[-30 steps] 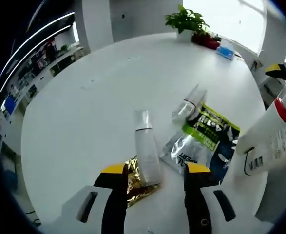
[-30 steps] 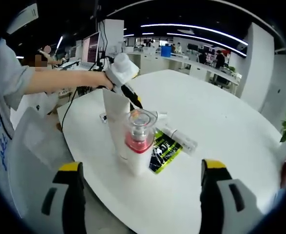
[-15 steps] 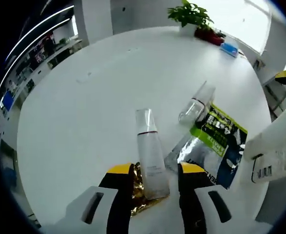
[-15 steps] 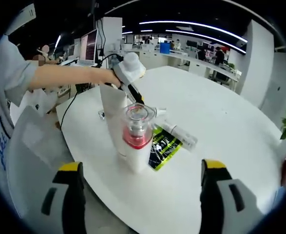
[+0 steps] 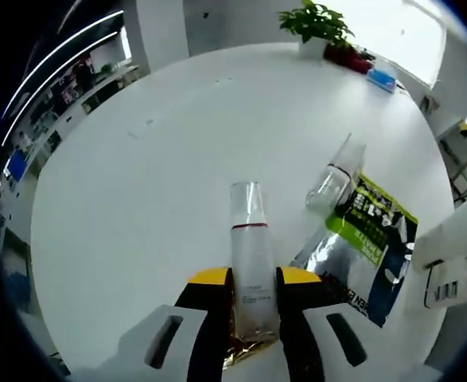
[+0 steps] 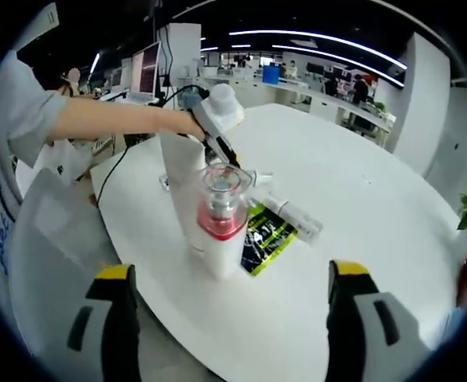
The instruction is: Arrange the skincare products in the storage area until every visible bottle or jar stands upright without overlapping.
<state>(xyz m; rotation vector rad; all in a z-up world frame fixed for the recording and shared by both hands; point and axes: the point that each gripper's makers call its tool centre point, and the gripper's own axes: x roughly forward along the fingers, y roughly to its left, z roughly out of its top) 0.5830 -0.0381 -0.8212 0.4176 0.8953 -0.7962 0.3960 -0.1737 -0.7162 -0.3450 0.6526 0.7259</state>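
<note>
A slim white bottle (image 5: 251, 259) with a clear cap lies on the round white table (image 5: 153, 175), its base over a gold foil sachet (image 5: 239, 352). My left gripper (image 5: 253, 280) is shut on this bottle, both jaws pressed against its sides. A clear bottle (image 5: 334, 173) lies on its side further off, beside a black and green sachet (image 5: 367, 239). A white tube (image 5: 456, 255) stands at the right. My right gripper (image 6: 230, 272) is open, a short way before an upright white bottle (image 6: 217, 231) with a red collar and clear cap; the white tube (image 6: 179, 187) stands just behind it.
A person's arm (image 6: 98, 123) reaches in from the left, holding the left gripper (image 6: 217, 119) behind the upright items. The sachet (image 6: 266, 237) and clear bottle (image 6: 293, 216) lie beyond them. A potted plant (image 5: 317, 20) and a blue object (image 5: 384, 78) sit at the table's far edge.
My left gripper has moved forward over the lying white bottle and its jaws have drawn in from wide apart to shut on it. The right gripper has stayed open and nearly still.
</note>
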